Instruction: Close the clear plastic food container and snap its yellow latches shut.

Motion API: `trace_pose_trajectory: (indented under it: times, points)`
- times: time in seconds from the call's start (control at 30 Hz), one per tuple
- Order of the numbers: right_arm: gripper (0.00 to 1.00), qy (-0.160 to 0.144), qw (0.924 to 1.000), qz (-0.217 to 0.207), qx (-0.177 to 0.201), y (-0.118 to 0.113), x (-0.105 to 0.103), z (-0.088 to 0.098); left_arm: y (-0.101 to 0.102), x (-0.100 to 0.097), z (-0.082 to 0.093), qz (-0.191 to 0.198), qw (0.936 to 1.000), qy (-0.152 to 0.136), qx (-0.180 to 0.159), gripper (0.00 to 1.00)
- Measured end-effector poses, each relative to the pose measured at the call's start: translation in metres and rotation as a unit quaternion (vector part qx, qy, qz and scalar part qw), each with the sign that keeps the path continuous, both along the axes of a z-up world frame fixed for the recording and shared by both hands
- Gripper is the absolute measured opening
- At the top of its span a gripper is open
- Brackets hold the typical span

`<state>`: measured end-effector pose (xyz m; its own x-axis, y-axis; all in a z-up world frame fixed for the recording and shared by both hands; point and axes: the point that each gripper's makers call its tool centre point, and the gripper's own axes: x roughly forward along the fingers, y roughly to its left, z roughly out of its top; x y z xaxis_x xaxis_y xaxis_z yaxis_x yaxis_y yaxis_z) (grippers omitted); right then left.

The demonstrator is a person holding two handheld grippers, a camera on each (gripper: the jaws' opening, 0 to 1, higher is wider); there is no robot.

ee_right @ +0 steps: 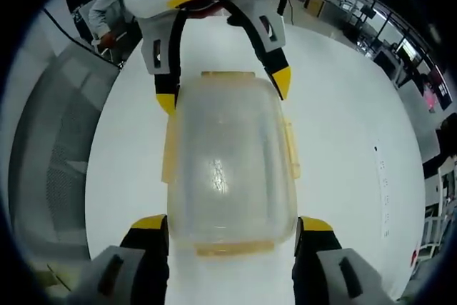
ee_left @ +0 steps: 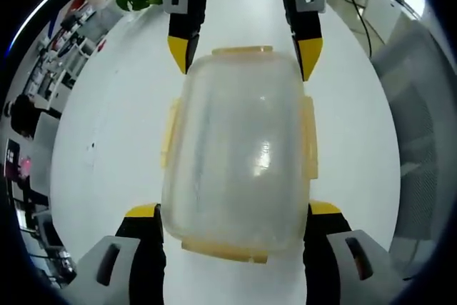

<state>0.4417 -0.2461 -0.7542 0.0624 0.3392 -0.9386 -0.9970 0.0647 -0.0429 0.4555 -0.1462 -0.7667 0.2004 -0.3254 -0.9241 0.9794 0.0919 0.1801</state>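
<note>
- while the left gripper [ee_left: 232,221] and right gripper [ee_right: 231,228] each straddle an end of the container [ee_left: 239,151] with jaws wide, a downward press could skate it across the smooth white table [ee_left: 107,148].
- clear, cloudy lid on; yellow latches [ee_left: 308,137] look splayed outward, likely unsnapped; it lies flat mid-table between both grippers.
</note>
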Motion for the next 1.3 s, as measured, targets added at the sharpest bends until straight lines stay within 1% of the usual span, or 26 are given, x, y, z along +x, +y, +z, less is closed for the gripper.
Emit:
trace_pose_trajectory:
  times: [0.37, 0.67, 1.0, 1.3]
  points:
    - [0.70, -0.001, 1.0000, 0.006, 0.002, 0.036, -0.002, -0.001, 0.036, -0.004, 0.000, 0.008, 1.0000, 0.000, 0.000, 0.78]
    - [0.70, -0.001, 1.0000, 0.006, -0.002, 0.056, -0.004, -0.001, 0.056, -0.006, -0.001, 0.011, 0.9999, -0.001, -0.003, 0.78]
    - [0.71, -0.002, 1.0000, 0.006, -0.002, 0.059, 0.003, -0.002, 0.058, 0.000, 0.000, 0.012, 0.9999, -0.001, -0.011, 0.78]
    - [0.71, -0.003, 1.0000, 0.008, -0.004, 0.054, 0.017, -0.002, 0.054, 0.014, -0.001, 0.015, 0.9998, -0.003, -0.016, 0.78]
